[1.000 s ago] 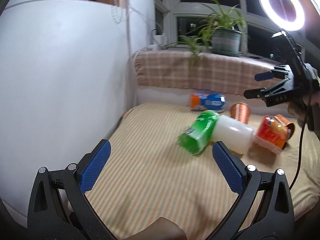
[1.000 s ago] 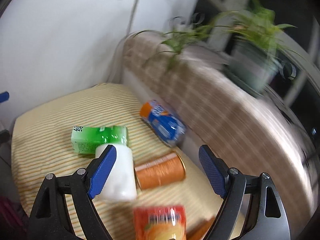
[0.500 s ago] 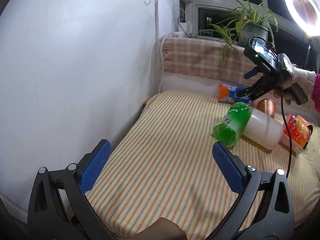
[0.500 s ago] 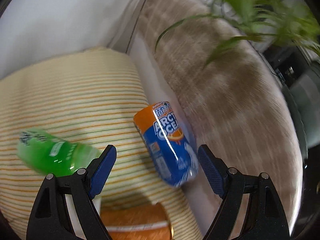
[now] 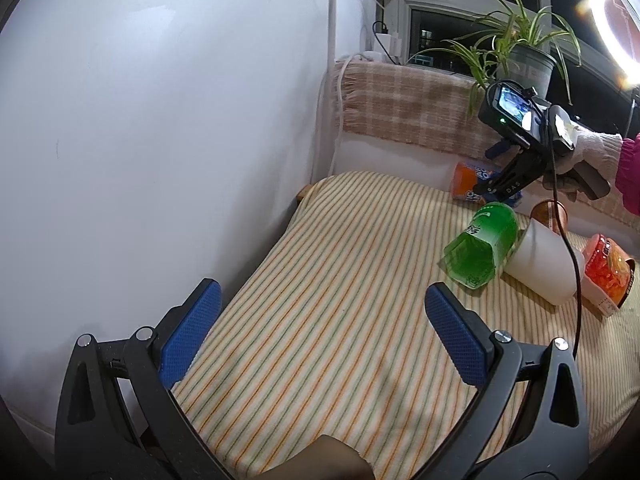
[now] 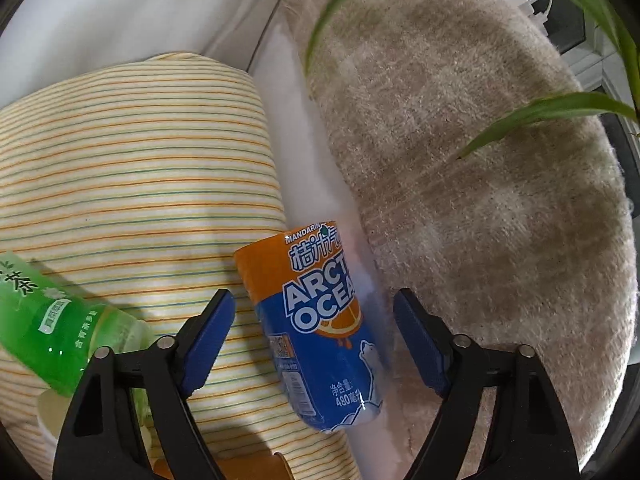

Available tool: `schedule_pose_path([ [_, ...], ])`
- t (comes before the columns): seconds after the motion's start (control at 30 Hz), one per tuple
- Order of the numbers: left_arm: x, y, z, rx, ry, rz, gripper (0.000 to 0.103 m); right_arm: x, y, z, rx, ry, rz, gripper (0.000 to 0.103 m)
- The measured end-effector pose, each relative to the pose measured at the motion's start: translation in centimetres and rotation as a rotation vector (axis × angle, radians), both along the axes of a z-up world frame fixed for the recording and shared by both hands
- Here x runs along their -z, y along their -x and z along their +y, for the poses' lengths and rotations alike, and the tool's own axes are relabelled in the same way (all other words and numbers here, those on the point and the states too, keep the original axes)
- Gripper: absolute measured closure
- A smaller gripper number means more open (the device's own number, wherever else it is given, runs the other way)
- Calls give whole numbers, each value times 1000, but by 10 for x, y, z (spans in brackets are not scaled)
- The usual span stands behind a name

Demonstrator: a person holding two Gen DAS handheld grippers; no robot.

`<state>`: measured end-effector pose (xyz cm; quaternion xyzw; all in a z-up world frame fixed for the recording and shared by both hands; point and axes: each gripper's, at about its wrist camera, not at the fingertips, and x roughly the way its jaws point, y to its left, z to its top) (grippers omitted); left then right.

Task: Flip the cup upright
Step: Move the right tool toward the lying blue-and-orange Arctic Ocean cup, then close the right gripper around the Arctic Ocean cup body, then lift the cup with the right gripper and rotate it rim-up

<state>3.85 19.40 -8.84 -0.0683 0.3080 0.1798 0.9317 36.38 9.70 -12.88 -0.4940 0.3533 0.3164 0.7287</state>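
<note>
The right claw is spread wide and grips nothing, its blue pads set on either side of the orange-and-blue cup. That cup lies on its side at the back edge of the striped cloth, close against the white ledge, which probably keeps it from rolling. The pads straddle its printed body without touching it, a stance that suits closing across the cup's width and tipping it up onto its base. Just left of it lies a green cup, also on its side, with a white cup tucked against its far end and an orange one partly hidden beyond; whether the green cup touches the blue one I cannot tell from this angle.

The left claw hangs well back over bare cloth, likewise spread and holding nothing, seemingly kept clear so the right can work. A potted plant stands on the plaid-covered sill behind, its leaves drooping over the working claw.
</note>
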Motion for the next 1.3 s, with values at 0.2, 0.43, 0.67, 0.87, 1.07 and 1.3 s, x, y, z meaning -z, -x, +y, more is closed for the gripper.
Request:
schedule_pose_path([
  [0.2,3,3,5,-8,5,2,0,19,-9,10,3,48,33,32],
  [0.43,4,3,12,-21,10,7,0,38,-17,27,-6,104,23,38],
  [0.67,2,2,11,-16,1,2,0,28,-11,30,-13,60,29,44],
  [0.87,-5,5,3,-8,-10,-10,0,-6,7,25,-32,-18,22,45],
  [1.07,-19,18,-5,-6,-29,-40,0,-42,34,23,-51,-106,-6,47],
  [1.3,-32,37,-11,-4,-49,-66,0,-84,78,9,-81,-225,-31,48],
])
